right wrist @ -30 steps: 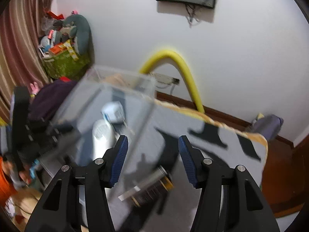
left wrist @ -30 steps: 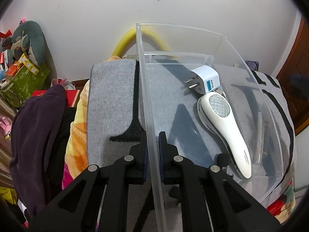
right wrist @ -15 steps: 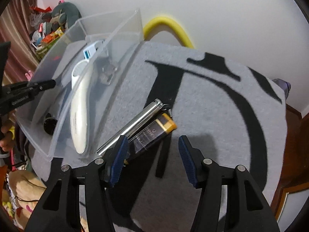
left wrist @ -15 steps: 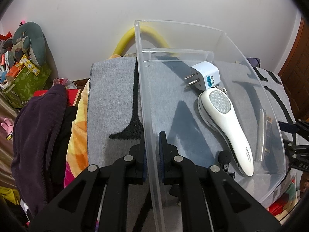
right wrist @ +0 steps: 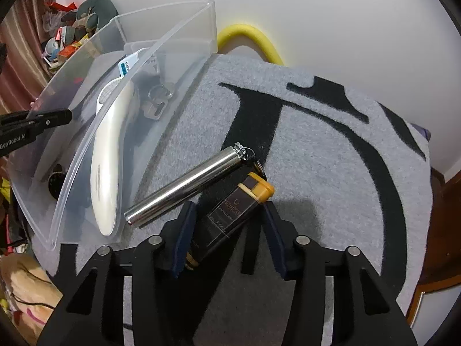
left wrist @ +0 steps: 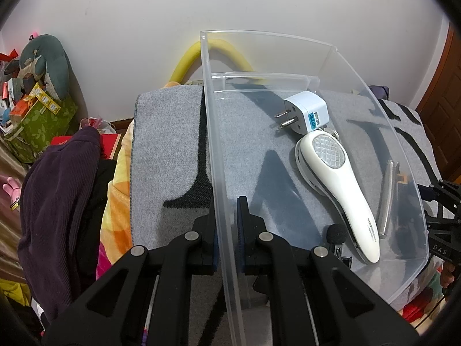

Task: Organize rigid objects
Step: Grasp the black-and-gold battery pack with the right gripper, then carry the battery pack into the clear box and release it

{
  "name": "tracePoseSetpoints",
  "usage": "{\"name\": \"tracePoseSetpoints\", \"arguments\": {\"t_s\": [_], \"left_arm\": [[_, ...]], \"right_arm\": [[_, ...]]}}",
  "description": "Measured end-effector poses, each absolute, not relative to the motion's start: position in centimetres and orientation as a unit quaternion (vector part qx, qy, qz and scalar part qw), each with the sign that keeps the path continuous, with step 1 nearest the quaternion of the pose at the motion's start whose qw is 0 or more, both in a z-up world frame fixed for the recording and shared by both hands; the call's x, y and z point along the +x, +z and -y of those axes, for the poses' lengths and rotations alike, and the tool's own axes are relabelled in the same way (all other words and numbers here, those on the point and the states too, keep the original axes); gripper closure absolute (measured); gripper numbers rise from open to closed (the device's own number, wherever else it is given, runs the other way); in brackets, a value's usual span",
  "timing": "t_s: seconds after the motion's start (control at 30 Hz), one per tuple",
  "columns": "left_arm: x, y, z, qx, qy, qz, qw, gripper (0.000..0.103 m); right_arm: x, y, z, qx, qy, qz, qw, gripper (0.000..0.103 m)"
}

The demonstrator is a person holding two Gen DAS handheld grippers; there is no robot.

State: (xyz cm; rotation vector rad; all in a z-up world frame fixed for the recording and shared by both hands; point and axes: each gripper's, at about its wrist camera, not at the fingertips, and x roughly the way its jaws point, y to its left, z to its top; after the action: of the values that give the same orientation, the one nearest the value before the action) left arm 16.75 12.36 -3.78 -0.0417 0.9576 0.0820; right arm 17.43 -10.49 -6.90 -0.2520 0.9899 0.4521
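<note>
Bin holding plug and white device; left claw clamping its wall, right claw gaping around dark box; cylinder lying outside.

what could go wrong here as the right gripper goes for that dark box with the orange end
The silver metal cylinder lies against the dark rectangular box with the orange end, so the open right gripper may nudge or roll it when closing.

The box lies slanted between the fingers, so it may twist in the grip.

The left gripper pinches only the thin wall of the clear plastic bin; the bin may tip and shift the white handheld device.
</note>
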Motion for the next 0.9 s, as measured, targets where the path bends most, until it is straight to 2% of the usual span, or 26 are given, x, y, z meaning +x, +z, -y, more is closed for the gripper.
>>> {"name": "tracePoseSetpoints", "arguments": {"t_s": [0.27, 0.57, 0.9], "left_arm": [[16.8, -3.8, -12.3, -0.02, 0.04, -0.461, 0.886, 0.094], [16.7, -3.8, -12.4, -0.02, 0.04, -0.461, 0.886, 0.094], [16.6, -3.7, -12.7, -0.023, 0.036, -0.46, 0.887, 0.094]], "right_arm": [[15.4, -5.7, 11.2, -0.13, 0.217, -0.448, 0.857, 0.09], [14.1, -1.8, 12.1, -0.142, 0.215, -0.403, 0.878, 0.092], [14.8, 3.7, 7.7, -0.14, 0.239, -0.34, 0.899, 0.093]]}}
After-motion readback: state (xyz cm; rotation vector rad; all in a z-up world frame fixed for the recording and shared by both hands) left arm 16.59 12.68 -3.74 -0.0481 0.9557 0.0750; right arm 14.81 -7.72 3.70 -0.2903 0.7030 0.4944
